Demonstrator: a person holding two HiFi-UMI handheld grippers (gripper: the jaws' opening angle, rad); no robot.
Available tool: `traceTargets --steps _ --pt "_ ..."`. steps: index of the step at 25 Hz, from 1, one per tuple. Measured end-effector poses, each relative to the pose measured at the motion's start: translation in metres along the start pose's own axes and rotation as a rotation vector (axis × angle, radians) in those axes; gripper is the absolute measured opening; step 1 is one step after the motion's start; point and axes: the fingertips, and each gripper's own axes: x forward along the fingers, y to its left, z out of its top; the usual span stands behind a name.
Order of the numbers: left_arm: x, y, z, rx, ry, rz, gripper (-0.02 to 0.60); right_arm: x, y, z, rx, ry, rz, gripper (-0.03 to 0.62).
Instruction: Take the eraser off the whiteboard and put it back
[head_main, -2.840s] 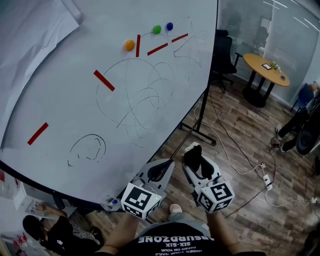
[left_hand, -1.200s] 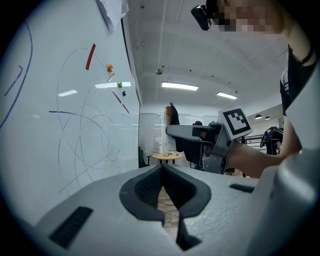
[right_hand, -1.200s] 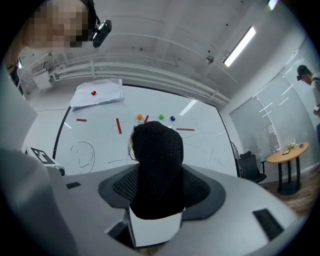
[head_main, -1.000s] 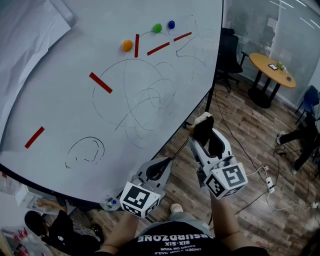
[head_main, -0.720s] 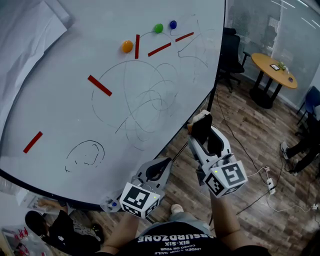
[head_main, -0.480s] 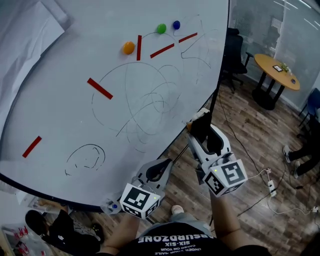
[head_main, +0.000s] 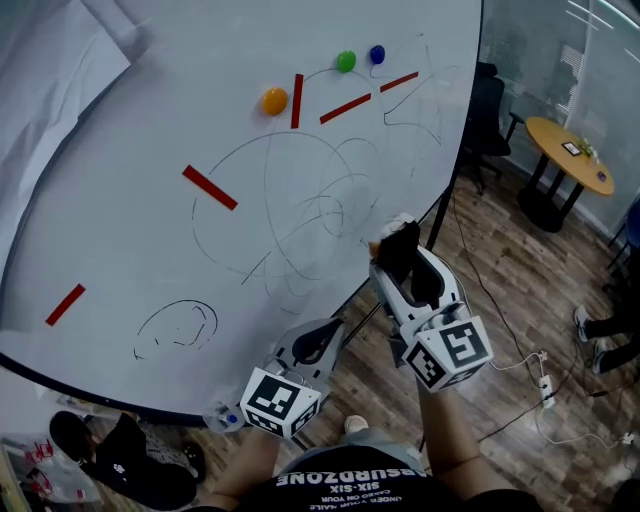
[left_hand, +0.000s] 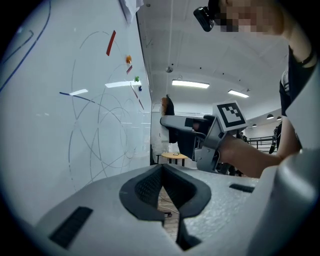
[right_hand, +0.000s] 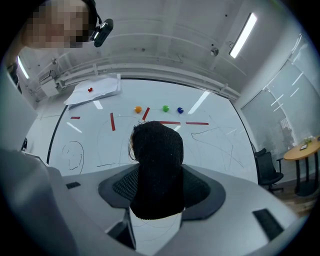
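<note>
The whiteboard (head_main: 150, 120) faces the eraser; met at a tilt or released early, it could fail to cling and drop to the floor (head_main: 520, 300); the right gripper (head_main: 397, 243) clamps the black eraser (right_hand: 157, 165) upright between its pads, protruding past the tips, near the board's lower right edge; the left gripper (head_main: 318, 345) is closed, empty.

Head view looks steeply down, gripper views along their jaws; all apparently share the whiteboard (head_main: 130, 230).
</note>
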Motion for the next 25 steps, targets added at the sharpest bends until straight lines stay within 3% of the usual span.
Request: traceTargets --steps 25 --pt "-0.006 0.05 0.002 -0.02 -0.015 0.17 0.008 0.078 0.015 -0.019 0.02 0.018 0.15 0.241"
